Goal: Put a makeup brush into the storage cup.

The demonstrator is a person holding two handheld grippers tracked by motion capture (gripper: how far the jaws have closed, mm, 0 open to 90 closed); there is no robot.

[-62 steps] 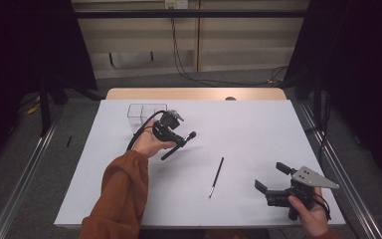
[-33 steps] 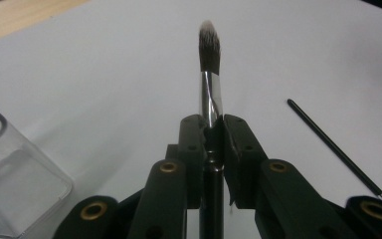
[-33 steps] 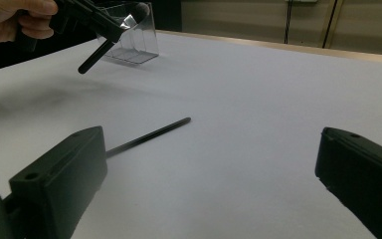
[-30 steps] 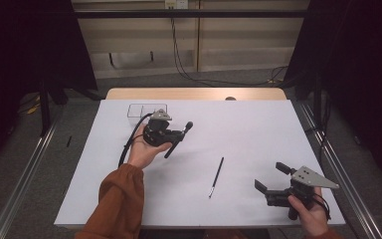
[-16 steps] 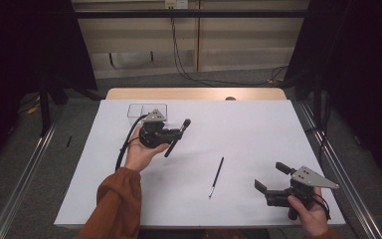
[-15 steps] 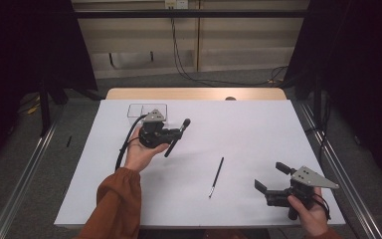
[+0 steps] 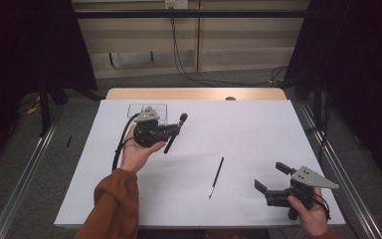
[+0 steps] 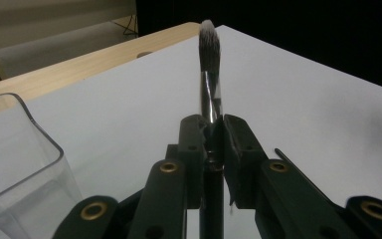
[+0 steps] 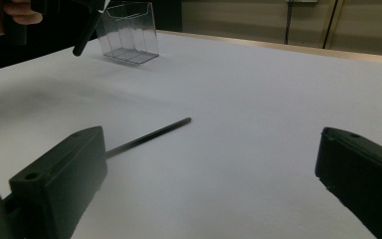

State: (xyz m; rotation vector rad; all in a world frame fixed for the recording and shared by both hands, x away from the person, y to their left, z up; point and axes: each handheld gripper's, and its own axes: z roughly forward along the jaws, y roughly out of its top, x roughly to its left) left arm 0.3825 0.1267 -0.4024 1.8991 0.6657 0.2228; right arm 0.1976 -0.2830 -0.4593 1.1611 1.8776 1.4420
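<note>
Makeup brush (image 8: 210, 64), bristles forward, is clamped in the left gripper (image 7: 175, 130) beside the clear box (image 8: 15, 164) at the worktop's (image 7: 258, 129) far left; carrying seems underway, so next comes tipping it into the box. Right gripper (image 7: 272, 177) rests open near a thin brush (image 7: 216, 177).

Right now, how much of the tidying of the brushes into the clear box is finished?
Nothing is stored yet, as far as I can see. In hand: the left gripper is shut on a thick brush, raised beside the clear box. Left: a thin brush lies on the table; the right gripper is open.
</note>
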